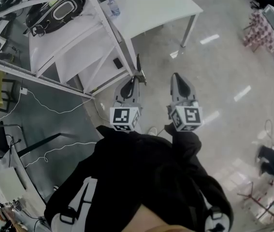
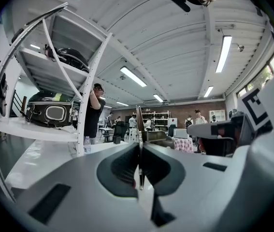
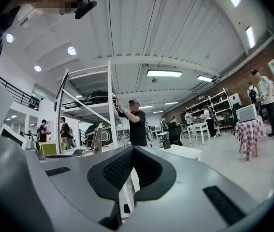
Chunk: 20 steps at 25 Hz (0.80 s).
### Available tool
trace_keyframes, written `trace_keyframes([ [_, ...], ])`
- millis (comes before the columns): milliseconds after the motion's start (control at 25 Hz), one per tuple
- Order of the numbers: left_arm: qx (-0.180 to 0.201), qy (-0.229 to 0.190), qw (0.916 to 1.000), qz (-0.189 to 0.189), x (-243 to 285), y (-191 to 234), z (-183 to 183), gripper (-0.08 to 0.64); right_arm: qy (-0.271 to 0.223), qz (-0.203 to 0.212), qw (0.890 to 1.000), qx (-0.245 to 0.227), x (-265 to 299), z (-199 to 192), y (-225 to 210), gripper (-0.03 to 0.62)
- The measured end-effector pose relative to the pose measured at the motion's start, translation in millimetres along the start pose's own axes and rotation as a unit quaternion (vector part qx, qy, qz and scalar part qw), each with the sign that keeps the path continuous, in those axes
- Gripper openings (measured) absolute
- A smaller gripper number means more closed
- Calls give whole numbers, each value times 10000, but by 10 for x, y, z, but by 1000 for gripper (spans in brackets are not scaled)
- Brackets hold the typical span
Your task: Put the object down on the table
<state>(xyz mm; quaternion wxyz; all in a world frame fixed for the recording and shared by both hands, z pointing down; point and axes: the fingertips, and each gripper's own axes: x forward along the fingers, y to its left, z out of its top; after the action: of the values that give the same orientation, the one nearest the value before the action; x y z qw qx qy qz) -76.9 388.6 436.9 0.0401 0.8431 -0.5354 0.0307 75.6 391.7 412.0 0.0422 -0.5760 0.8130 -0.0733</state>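
Out over the floor point(image 1: 223, 71), short of the white tabletop point(image 1: 151, 11), my left gripper point(image 1: 136, 79) has its jaws pinching a thin dark strip point(image 1: 138, 64), possibly a card edge-on. My right gripper point(image 1: 176, 79) has its jaws pressed together, empty. This is the carrying step; next I reach the tabletop, lower and release.

Person's in a black jacket point(image 1: 146, 178) with long black sleeves point(image 1: 185, 146), plus white panels point(image 1: 81, 197) and black straps point(image 1: 68, 215) low on both sides. The left gripper point(image 1: 137, 71) and right gripper point(image 1: 176, 79) are light grey tapered shells with dark ribbed pads point(image 3: 115, 170) inside. Each has a white cube point(image 1: 125, 118) with black square markers at the back.
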Motion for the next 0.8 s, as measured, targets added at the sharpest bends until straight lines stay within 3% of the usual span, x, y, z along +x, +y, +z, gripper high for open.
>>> trace_keyframes([
  [200, 15, 134, 9999, -13, 114, -14, -117, 3, -4, 4, 10000, 41, 95, -38, -106, 2],
  [440, -109, 105, 9998, -93, 630, 111, -224, 3, 114, 1, 9999, -35, 509, -133, -325, 2],
  [800, -257, 24, 9991, -333, 1866, 705, -147, 3, 60, -161, 9998, -131, 1794, -25, -657, 2],
])
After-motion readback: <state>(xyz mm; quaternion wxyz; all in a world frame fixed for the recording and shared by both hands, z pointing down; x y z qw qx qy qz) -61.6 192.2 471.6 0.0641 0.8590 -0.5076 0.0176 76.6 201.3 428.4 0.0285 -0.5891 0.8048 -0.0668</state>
